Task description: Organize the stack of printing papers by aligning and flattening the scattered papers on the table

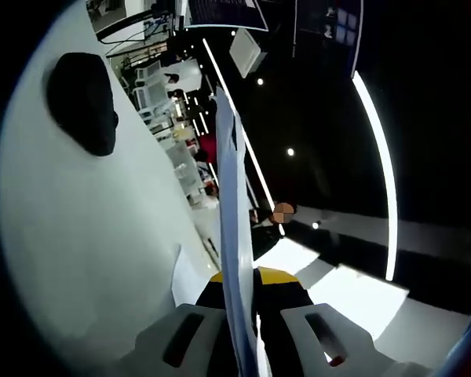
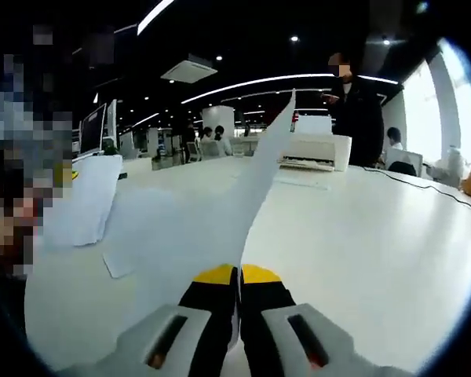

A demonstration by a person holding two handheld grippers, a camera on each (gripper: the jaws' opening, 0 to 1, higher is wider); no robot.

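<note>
White and wide, the table (image 2: 361,236) sits in a big, dim office with long ceiling lights. Each gripper pinches a white sheet. The right gripper (image 2: 239,287) lifts a paper (image 2: 243,196) off the table's near edge. The left gripper (image 1: 243,306) holds a sheet (image 1: 229,236) edge-on. More papers (image 2: 82,200) lie nearby. A printer (image 2: 314,149) stands at the far edge beside a standing person (image 2: 357,110). A black mouse (image 1: 82,102) rests on the table. I can't read any words.

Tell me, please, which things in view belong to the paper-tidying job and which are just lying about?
Job:
- sheet clamped in the right tool
- sheet clamped edge-on in the left tool
- loose papers on the white table

Lying about:
- printer at the far edge
- black object
- monitor
</note>
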